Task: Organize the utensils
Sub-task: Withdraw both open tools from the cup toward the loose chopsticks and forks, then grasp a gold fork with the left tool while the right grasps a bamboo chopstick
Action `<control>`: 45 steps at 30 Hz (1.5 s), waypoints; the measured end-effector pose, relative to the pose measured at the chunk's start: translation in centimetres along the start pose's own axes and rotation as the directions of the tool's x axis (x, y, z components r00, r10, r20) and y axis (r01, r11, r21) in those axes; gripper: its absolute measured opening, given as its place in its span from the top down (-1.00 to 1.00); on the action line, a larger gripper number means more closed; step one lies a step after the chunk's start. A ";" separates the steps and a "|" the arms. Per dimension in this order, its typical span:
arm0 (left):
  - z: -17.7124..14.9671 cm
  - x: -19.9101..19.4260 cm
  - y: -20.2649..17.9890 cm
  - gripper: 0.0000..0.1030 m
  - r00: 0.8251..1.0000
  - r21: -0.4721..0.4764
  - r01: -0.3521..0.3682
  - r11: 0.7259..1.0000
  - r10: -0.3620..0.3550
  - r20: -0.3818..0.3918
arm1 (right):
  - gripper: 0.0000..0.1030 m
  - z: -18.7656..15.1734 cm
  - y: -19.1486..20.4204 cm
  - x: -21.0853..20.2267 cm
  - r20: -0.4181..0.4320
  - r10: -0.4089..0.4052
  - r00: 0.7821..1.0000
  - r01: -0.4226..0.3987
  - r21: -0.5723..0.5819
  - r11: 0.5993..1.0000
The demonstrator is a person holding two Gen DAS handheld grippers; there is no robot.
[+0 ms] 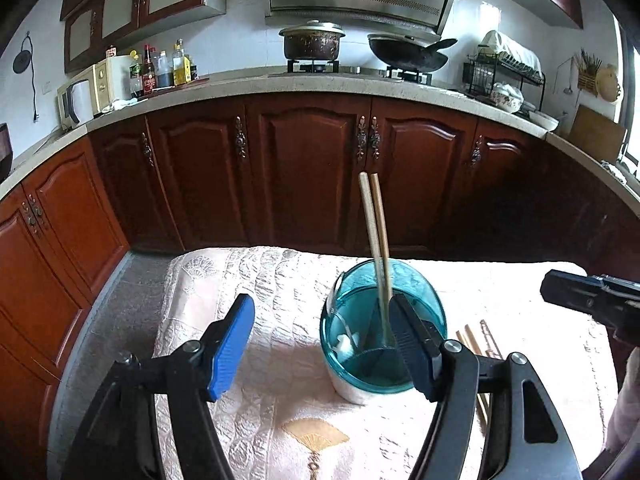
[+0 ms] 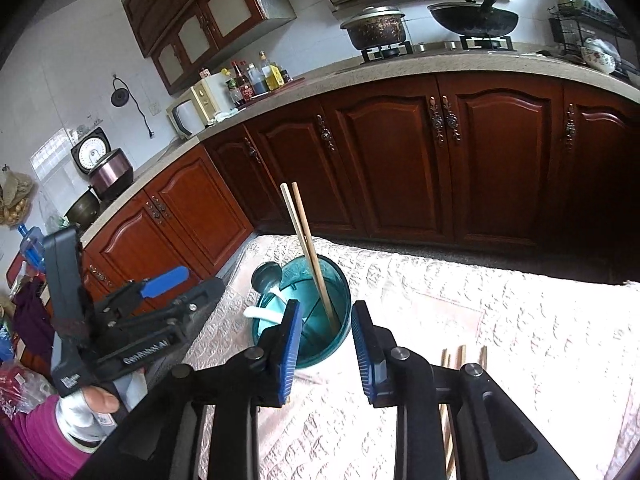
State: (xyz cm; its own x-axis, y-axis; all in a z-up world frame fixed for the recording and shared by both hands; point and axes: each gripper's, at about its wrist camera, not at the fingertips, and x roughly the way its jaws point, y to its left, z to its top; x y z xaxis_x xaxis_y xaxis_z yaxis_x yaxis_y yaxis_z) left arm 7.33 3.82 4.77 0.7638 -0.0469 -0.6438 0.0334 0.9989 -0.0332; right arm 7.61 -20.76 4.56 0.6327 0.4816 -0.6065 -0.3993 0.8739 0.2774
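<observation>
A teal holder (image 1: pixel 382 332) stands near the middle of the desk (image 1: pixel 280 420), toward its far edge, with two chopsticks (image 1: pixel 376 240) upright inside, leaning on the rim, and a white spoon (image 2: pixel 260 312) in another compartment. More chopsticks (image 2: pixel 460 354) lie flat toward the desk's right edge, just beyond the right hand-held gripper (image 2: pixel 326 344), whose jaws stand partly apart with nothing between them. The left hand-held gripper (image 1: pixel 320 344) is spread wide and holds nothing; its right finger overlaps the holder in view. The loose sticks look light, stiff, thin and smooth, likely to roll or slip; pinching them mid-length, across both together, should keep them balanced.
</observation>
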 end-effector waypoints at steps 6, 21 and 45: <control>-0.7 -2.3 -1.2 -0.38 0.999 -0.002 0.039 0.999 -0.039 0.008 | 0.40 -1.9 0.0 -2.3 0.004 -0.043 0.999 0.043 -0.016 0.999; -3.9 -4.5 -6.9 -0.39 0.989 0.047 0.145 0.988 -0.143 -0.036 | 0.10 -7.7 -2.5 -6.9 -0.021 -0.146 0.989 0.146 0.030 0.989; -9.9 2.8 -10.1 -0.39 0.945 0.022 0.200 0.980 -0.187 -0.269 | 0.19 -13.9 -13.0 1.7 -0.238 -0.202 0.950 0.249 0.188 0.950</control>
State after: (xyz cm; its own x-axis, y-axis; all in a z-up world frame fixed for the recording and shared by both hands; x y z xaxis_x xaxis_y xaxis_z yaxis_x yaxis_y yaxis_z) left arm 2.78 -6.46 -4.26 0.5416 -0.2319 -0.8080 0.1993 0.9692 -0.1446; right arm 4.71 -32.22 -10.45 0.5239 0.2649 -0.8096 -0.0964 0.9627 0.2527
